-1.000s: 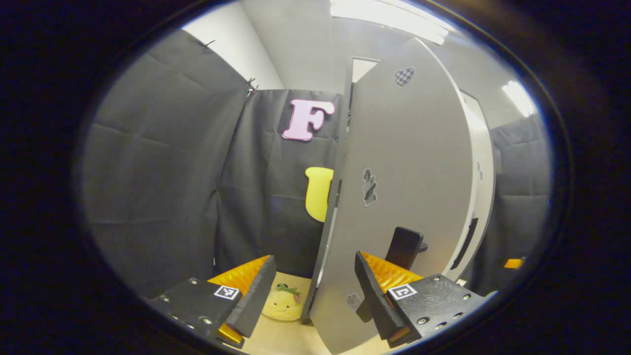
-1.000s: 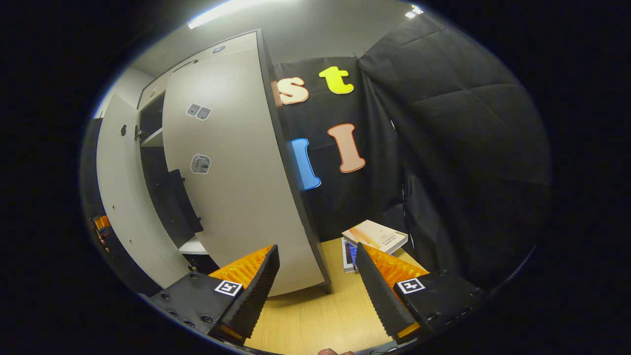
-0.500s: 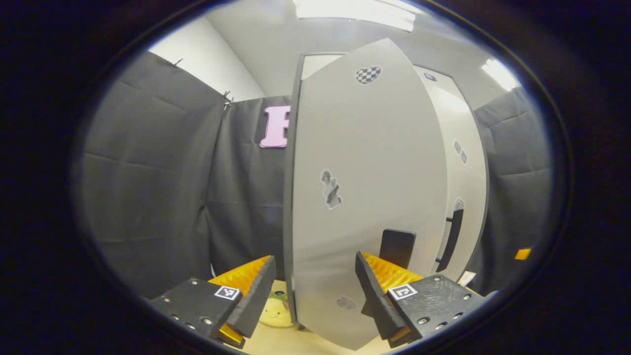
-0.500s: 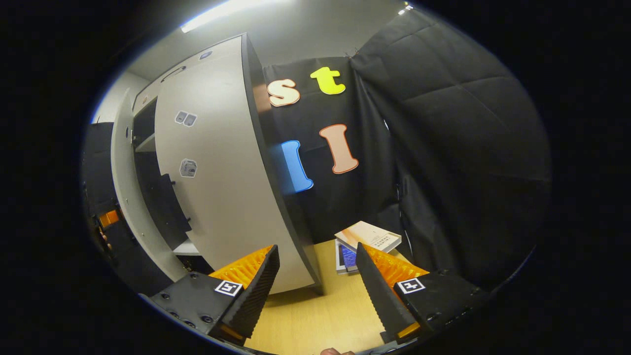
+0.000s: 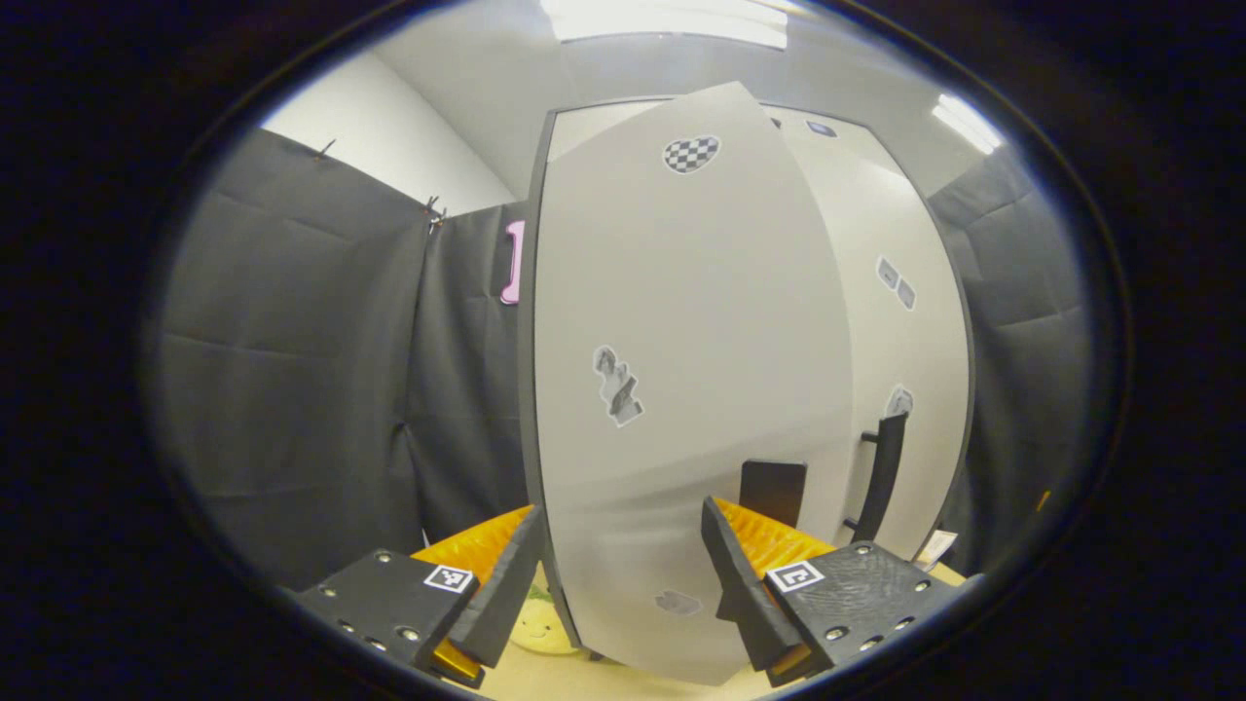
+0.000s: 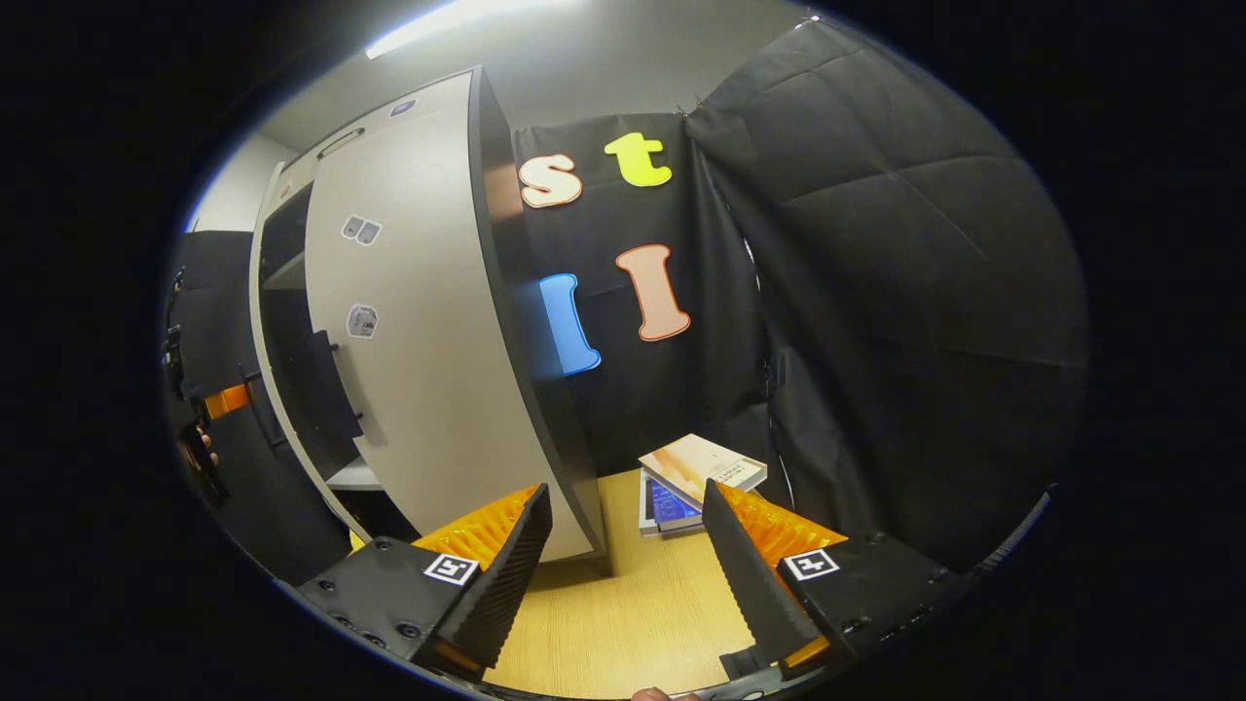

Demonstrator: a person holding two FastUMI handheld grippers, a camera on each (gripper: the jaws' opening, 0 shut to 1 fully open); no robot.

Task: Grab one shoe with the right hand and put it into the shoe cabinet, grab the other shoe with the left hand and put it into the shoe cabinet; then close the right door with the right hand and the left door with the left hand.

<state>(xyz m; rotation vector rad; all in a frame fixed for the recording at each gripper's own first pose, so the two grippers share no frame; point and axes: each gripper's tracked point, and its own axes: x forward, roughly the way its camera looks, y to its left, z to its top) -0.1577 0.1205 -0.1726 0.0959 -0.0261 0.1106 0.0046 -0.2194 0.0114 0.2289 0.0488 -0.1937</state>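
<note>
The grey left door (image 5: 681,321) of the shoe cabinet stands close in front of my left gripper (image 5: 620,574), which is open, with the door's lower part showing between its fingers. The door's black handle (image 5: 774,492) is just above the right finger. Beyond it the right door (image 5: 905,331) lies flat against the cabinet, its black handle (image 5: 884,467) upright. In the right gripper view my right gripper (image 6: 628,574) is open and holds nothing, low over the wooden surface (image 6: 623,623). The right door (image 6: 419,341) is to its left, beside a narrow dark gap (image 6: 292,321) into the cabinet.
A yellow plush toy (image 5: 533,631) lies by the left door's lower corner. Two books (image 6: 696,467) are stacked on the wood to the right of the cabinet. Black cloth walls close in on both sides. The other gripper (image 6: 229,399) shows orange at the far left.
The left door has swung toward the cabinet and the gap between the doors has narrowed, my left gripper moving with it. My right gripper has drifted slightly; the right door has not moved.
</note>
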